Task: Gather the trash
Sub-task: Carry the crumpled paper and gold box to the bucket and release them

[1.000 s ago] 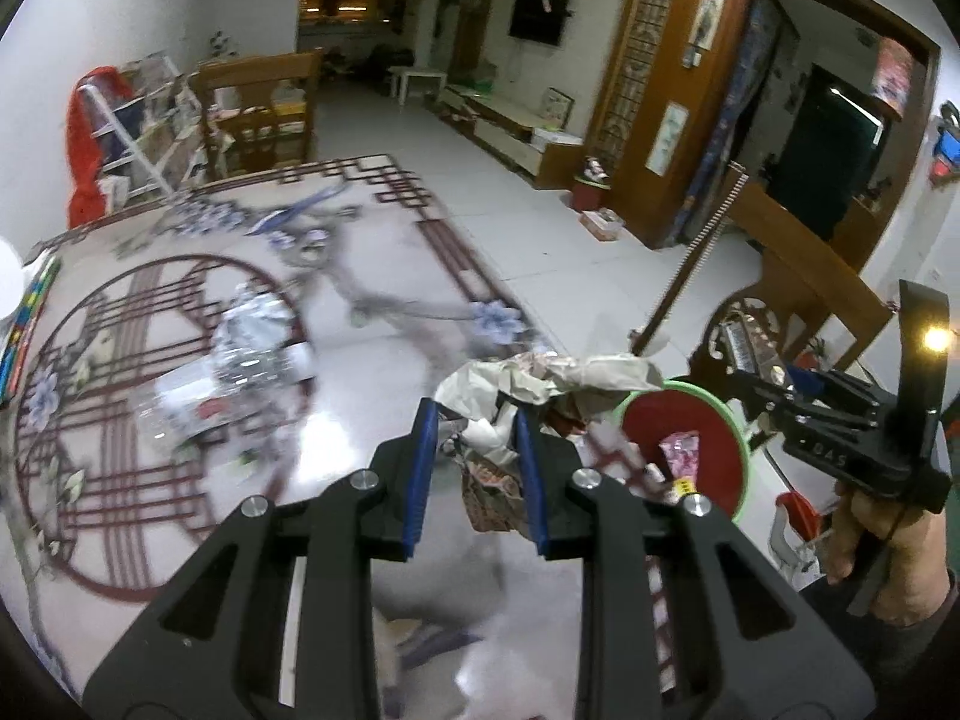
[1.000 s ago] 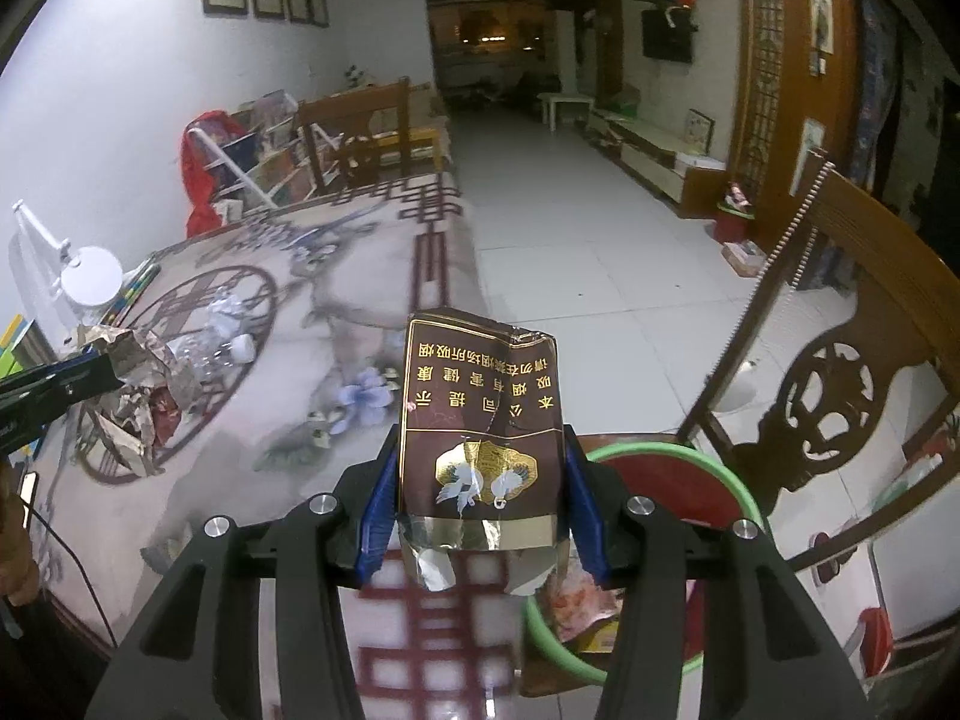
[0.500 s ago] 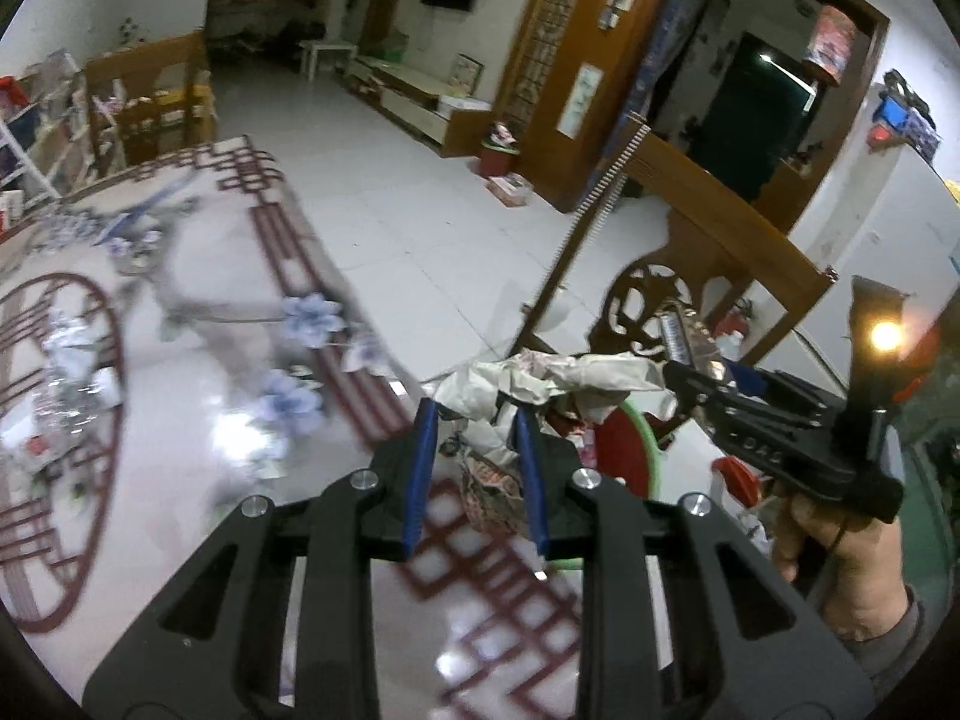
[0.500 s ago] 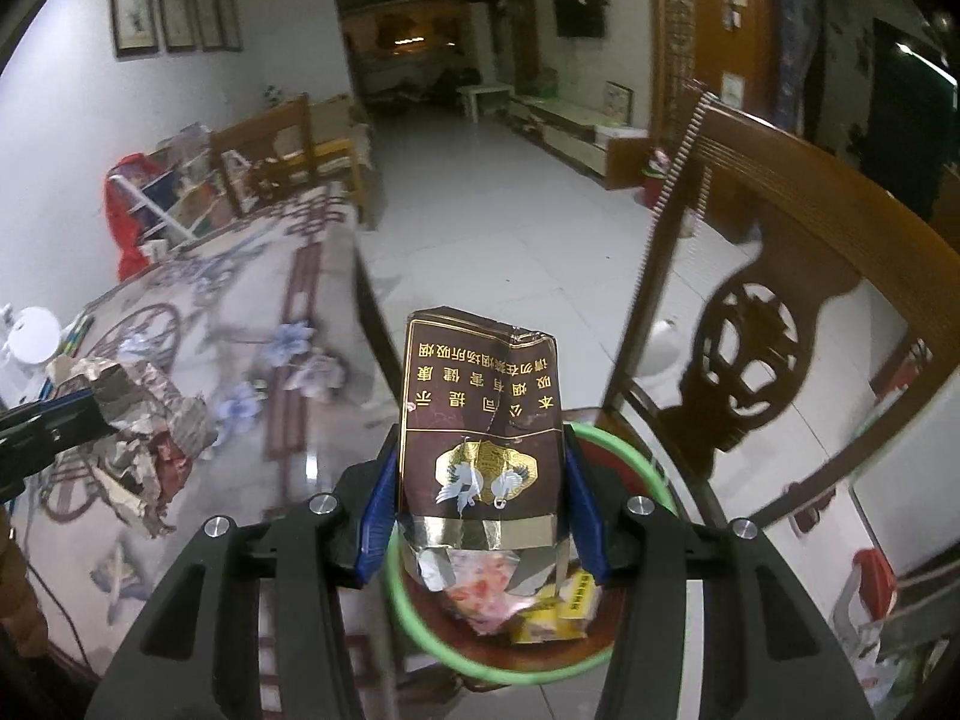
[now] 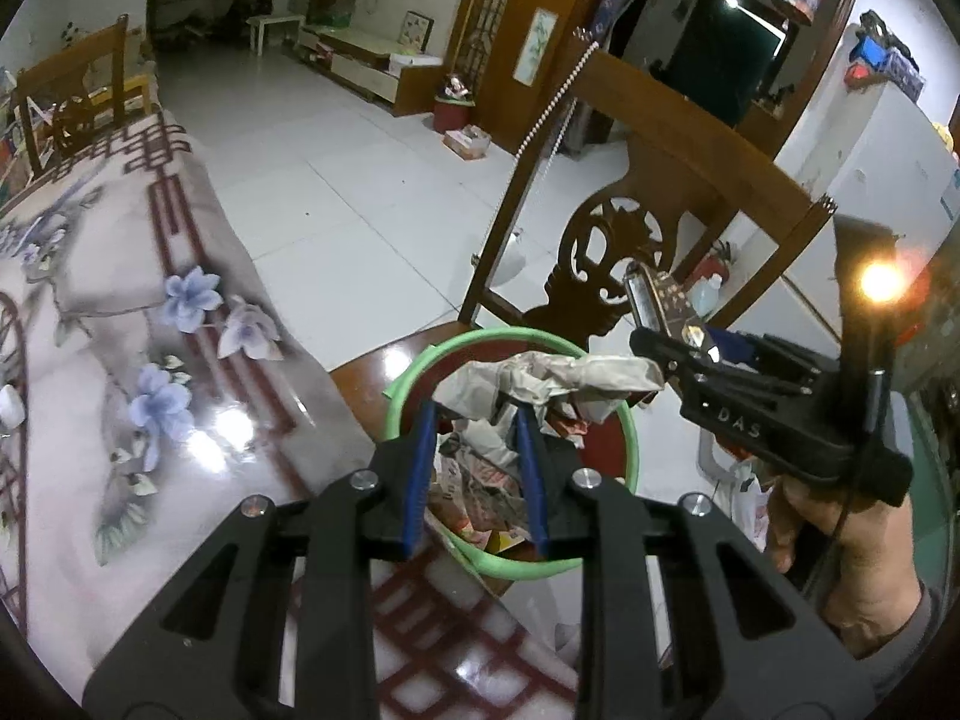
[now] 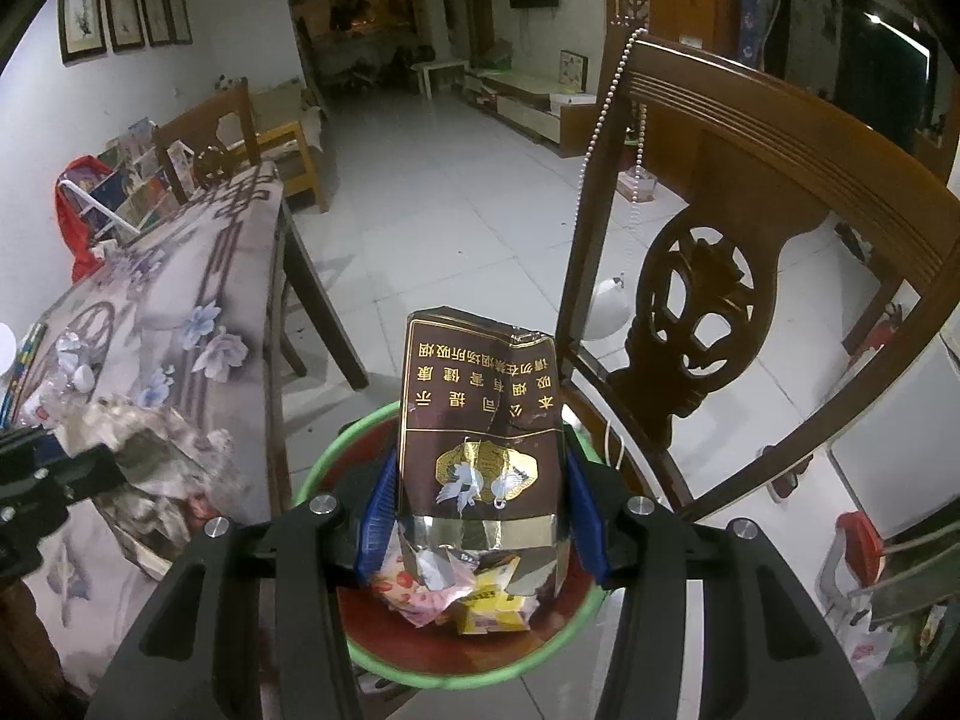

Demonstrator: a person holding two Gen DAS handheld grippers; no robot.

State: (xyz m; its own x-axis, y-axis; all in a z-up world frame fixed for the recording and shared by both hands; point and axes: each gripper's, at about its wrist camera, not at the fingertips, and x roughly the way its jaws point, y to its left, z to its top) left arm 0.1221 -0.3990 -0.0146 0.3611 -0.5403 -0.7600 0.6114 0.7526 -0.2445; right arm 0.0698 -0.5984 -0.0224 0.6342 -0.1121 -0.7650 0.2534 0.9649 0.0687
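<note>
left gripper [image 5: 474, 468]: angled downward, blue-padded jaws clamped shut
right gripper [image 6: 480, 516]: angled downward, jaws part-spread, gripping
right hand [image 5: 840, 546]: wrapped round handle

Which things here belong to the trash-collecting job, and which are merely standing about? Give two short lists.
Part of the job:
- crumpled paper in the left tool
- brown cigarette pack in the right tool
- green-rimmed bin with wrappers inside

Just standing about:
- carved wooden chair
- flowered tablecloth
- bead string
</note>
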